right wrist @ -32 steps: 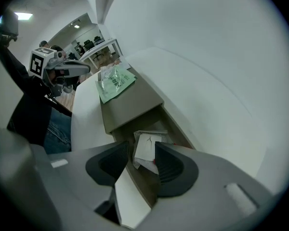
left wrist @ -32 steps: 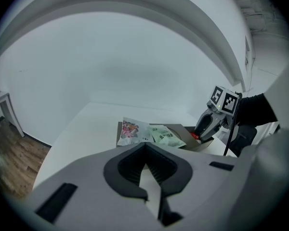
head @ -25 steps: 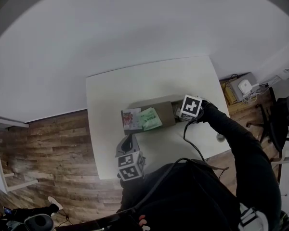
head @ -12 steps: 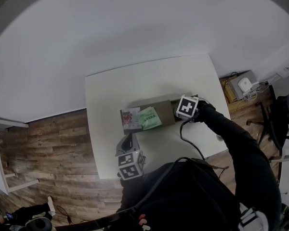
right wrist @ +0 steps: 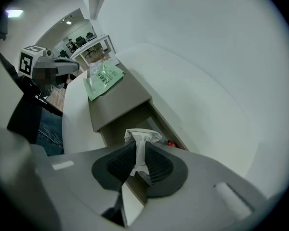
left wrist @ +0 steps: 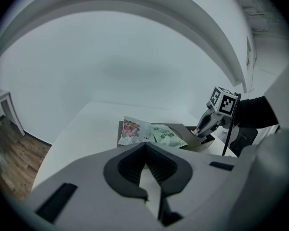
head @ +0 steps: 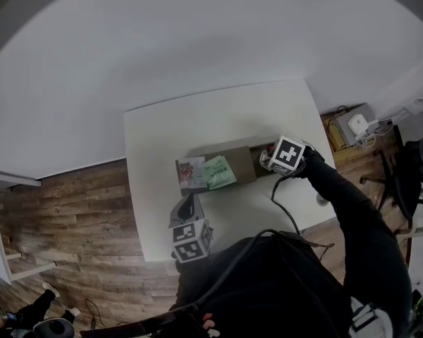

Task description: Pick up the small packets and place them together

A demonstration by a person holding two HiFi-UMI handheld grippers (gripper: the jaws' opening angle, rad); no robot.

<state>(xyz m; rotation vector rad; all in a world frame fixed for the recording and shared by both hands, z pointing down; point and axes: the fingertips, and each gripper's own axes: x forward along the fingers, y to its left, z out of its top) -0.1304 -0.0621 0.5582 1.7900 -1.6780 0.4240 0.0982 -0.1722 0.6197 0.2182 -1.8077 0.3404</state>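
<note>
Now that the jaws of the right gripper (right wrist: 138, 153) have just been closing, a small white packet (right wrist: 142, 137) is pinched upright between them above the open right end of the cardboard box (head: 243, 162). Compared with a second ago, that gripper is seen slightly further right. The pick is judged made; the carry remains. A green packet (head: 219, 172) and a pink packet (head: 192, 174) are laid side by side on the box's closed left part, with bare cardboard between them and the opening. The box walls are close beside the jaws. The surface (head: 197, 125) is bare on the far side. The left gripper (left wrist: 145, 148) is held at the near edge, its jaws closed on nothing.
</note>
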